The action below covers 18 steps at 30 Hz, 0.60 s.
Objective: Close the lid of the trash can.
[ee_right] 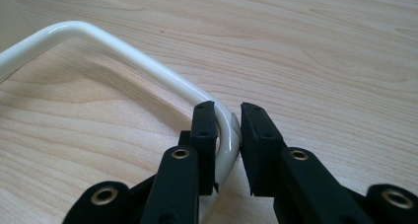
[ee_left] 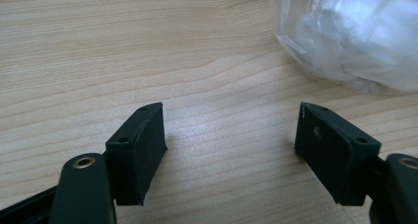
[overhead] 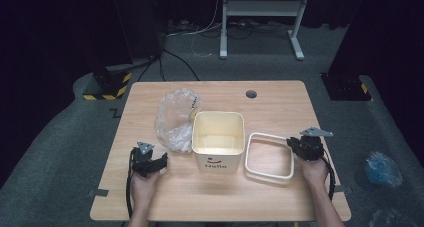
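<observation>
A cream square bin point(overhead: 218, 139) with "Hello" on its front stands mid-table. Right of it lies a white square ring frame point(overhead: 269, 156). My right gripper point(overhead: 299, 148) is shut on that frame's right corner; in the right gripper view the pads pinch the white frame point(ee_right: 148, 61) at its bend, right gripper point(ee_right: 228, 116). A crumpled clear plastic bag point(overhead: 175, 118) lies left of the bin. My left gripper point(overhead: 159, 163) rests on the table in front of the bag, open, with bare wood between its jaws, left gripper point(ee_left: 230, 116); the bag point(ee_left: 350, 31) lies ahead to its right.
The wooden table point(overhead: 165, 197) has a round cable hole point(overhead: 251, 94) near its far edge. On the floor to the right lies a blue plastic bag point(overhead: 382, 168). A white stand point(overhead: 260, 17) is beyond the table.
</observation>
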Each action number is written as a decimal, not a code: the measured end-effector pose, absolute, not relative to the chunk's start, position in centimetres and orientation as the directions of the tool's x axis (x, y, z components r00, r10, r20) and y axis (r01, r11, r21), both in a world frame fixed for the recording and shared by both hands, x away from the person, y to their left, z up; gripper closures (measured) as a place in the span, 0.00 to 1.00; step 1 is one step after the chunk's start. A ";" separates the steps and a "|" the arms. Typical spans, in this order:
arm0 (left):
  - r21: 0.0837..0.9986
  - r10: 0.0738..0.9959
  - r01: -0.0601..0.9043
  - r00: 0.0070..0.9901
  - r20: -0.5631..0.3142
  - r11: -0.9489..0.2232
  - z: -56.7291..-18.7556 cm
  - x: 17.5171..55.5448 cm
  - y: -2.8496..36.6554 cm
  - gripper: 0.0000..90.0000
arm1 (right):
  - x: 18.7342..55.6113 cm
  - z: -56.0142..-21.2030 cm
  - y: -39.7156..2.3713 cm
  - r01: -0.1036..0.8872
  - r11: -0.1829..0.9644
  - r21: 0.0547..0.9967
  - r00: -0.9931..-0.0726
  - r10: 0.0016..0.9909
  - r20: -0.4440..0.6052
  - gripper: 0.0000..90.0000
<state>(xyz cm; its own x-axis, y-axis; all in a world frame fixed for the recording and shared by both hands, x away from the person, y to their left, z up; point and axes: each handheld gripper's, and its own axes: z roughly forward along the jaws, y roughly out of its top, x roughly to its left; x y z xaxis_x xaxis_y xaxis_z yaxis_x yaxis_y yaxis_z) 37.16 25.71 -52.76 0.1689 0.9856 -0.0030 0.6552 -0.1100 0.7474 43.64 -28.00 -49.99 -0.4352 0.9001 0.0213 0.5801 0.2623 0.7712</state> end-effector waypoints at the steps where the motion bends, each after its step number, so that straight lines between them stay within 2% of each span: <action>1: 0.747 0.986 0.655 0.169 -0.003 -0.110 -52.8 37.2 25.7 0.31 | 43.6 -49.9 -28.1 0.581 0.259 0.772 -0.433 0.901 0.023 0.86; 18: 0.747 0.986 0.656 0.167 -0.004 -0.108 -52.8 37.2 25.7 0.31 | 42.5 -48.4 -29.1 0.577 0.252 0.777 -0.445 0.895 0.040 0.86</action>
<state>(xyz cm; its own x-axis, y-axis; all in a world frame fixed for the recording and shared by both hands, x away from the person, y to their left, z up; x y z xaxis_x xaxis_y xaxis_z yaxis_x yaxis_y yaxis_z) 37.16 25.67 -52.77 0.1665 0.9860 -0.0042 0.6555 -0.1075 0.7475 42.54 -29.09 -48.40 -0.4446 0.8949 0.0395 0.5767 0.2522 0.7771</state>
